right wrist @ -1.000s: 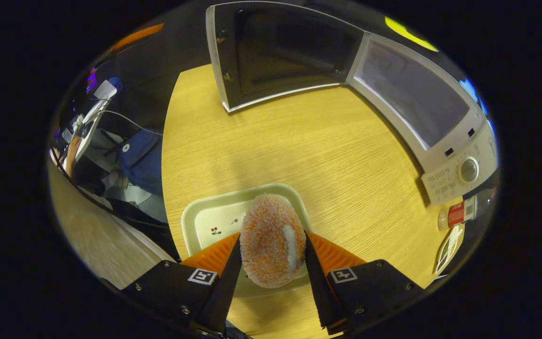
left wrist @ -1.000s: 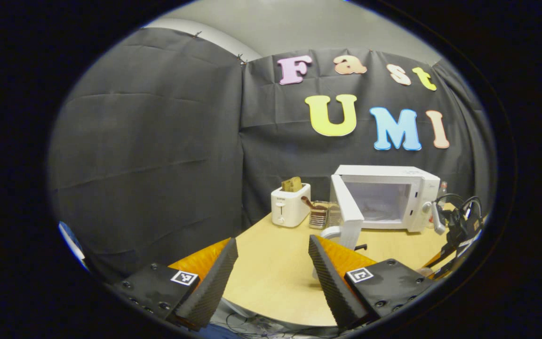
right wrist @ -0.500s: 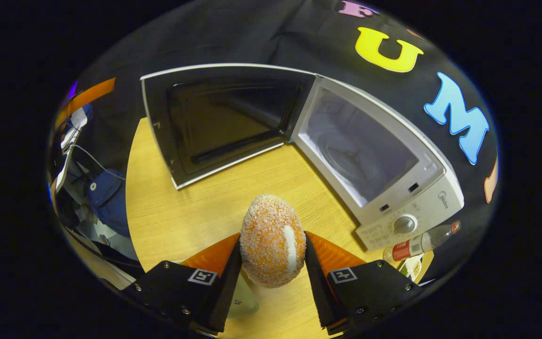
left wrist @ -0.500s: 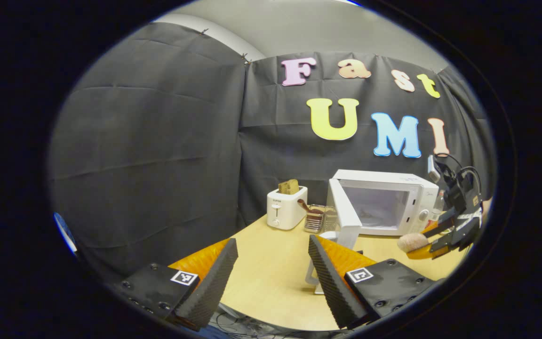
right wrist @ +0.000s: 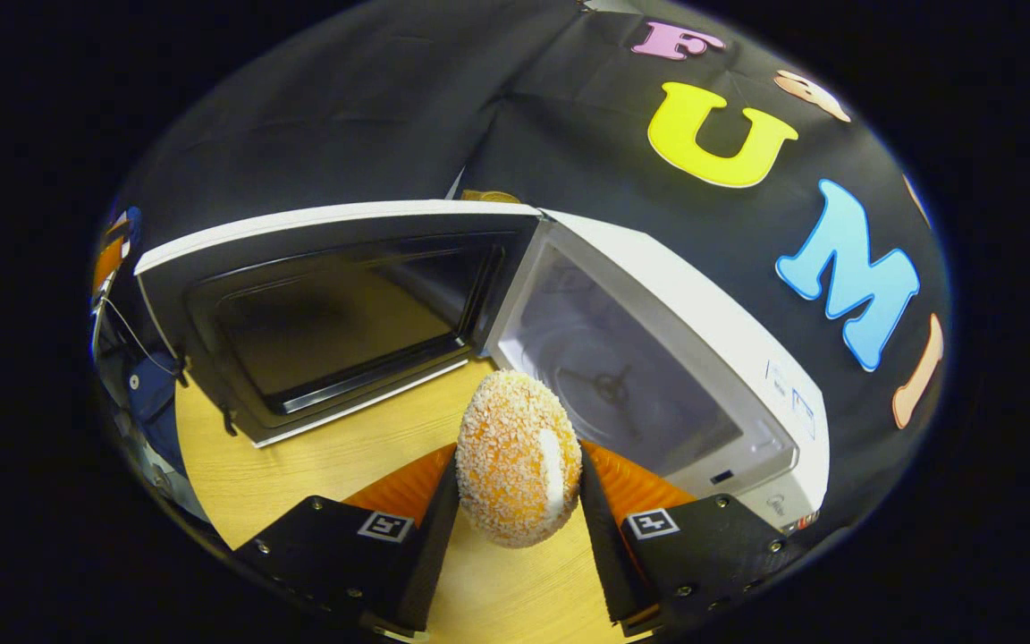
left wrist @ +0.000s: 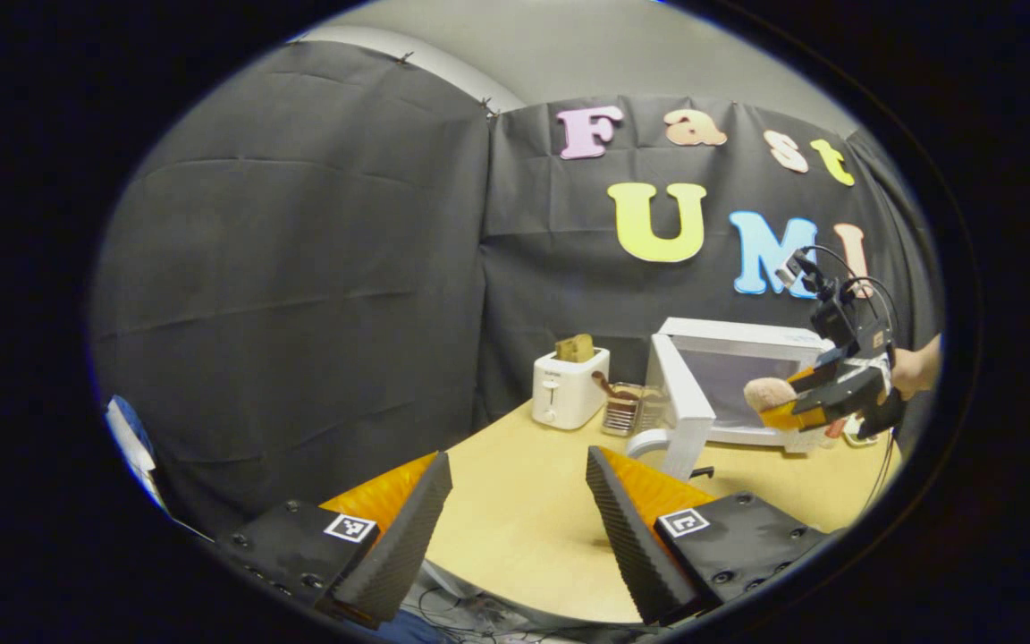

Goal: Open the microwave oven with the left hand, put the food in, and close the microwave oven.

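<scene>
The left tool point(left wrist: 519, 523) is held low with its two fingers spread wide apart and nothing between them. The right tool point(right wrist: 518, 496) is held raised, both fingers pressed against the sides of a crumb-coated orange oval food piece point(right wrist: 518, 470). The person's hand point(left wrist: 916, 368) is seen behind it.

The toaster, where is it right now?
In the left gripper view, the white toaster stands at the back of the table, against the black cloth wall, just left of the open microwave.

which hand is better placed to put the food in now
Right: its hand-held gripper already clamps the food just before the open microwave. The left hand-held gripper hangs open, farther back.
</scene>
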`<action>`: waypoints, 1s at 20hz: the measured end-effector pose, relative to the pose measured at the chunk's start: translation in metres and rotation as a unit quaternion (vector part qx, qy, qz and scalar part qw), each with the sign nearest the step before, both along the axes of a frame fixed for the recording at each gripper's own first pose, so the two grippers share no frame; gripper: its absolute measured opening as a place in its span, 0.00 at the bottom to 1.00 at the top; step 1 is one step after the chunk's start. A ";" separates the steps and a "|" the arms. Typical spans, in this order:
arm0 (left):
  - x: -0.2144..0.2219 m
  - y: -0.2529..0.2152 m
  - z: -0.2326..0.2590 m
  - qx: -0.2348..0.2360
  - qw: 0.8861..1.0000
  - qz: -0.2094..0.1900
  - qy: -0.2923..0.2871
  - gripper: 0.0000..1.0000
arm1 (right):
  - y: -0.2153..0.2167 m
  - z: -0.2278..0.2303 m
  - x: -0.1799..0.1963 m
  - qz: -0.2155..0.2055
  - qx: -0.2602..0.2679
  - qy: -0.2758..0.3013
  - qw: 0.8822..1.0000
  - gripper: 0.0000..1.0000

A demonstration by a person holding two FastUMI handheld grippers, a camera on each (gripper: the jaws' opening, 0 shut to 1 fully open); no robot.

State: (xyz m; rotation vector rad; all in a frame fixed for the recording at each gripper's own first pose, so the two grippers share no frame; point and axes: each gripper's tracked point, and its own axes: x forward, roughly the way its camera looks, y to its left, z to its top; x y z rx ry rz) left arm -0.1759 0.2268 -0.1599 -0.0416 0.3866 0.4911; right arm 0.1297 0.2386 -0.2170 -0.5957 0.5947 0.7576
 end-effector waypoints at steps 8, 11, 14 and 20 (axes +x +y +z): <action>-0.033 0.025 0.000 0.005 0.998 0.063 0.015 1.00 | 0.016 -0.028 0.077 -0.015 -0.024 -0.042 0.999 0.72; -0.047 0.029 -0.001 0.007 0.996 0.088 0.029 1.00 | 0.021 -0.050 0.105 -0.019 -0.043 -0.049 0.998 0.72; -0.060 0.041 -0.005 0.010 0.993 0.108 0.038 1.00 | 0.030 -0.069 0.128 -0.010 -0.066 -0.053 0.996 0.72; -0.063 0.045 -0.005 0.019 0.990 0.127 0.052 1.00 | 0.034 -0.109 0.148 -0.002 -0.116 -0.052 0.992 0.72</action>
